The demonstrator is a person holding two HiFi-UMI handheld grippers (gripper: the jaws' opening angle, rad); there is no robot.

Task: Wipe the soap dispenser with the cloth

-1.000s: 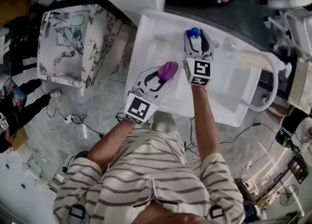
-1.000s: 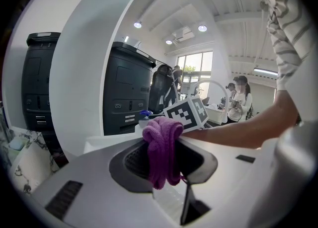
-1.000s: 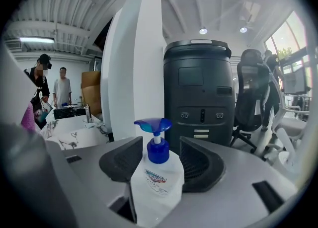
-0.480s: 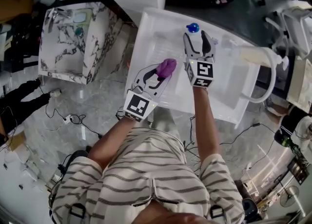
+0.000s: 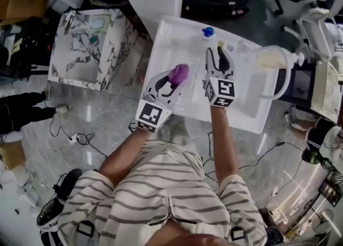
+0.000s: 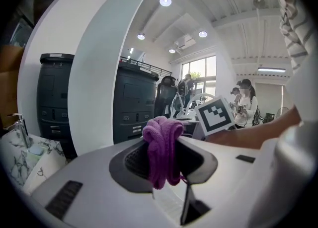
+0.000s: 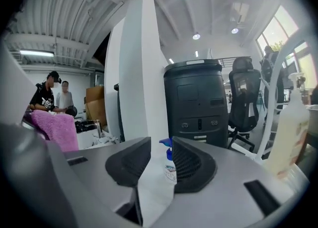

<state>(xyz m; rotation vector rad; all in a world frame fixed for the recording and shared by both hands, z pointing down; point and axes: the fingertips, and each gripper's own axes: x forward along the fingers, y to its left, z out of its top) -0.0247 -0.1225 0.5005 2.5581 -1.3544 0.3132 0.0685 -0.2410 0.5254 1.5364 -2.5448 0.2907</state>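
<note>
Nearest the person's striped shirt (image 5: pixel 161 186), two bare forearms reach out over the white counter with a raised rim (image 5: pixel 246 112). At the left, the left gripper (image 5: pixel 170 81) is clamped on a bunched purple terry cloth (image 6: pixel 162 147). The cloth is pinched between the dark ribbed pads, its looped folds bulging above them and a shorter tail hanging below. It is held up off the counter surface. At the right, the right gripper (image 5: pixel 219 56) has its jaws partly apart and closing, with nothing pressed between the pads. Beyond its tips, and apart from them, stands the small clear soap dispenser with a blue pump head (image 5: pixel 208 32). It is upright near the counter's far edge, and a printed label shows on its body in the right gripper view, which frames it in the gap between the jaws. Further right on the counter stands a taller cream pump bottle (image 7: pixel 289 132).
</note>
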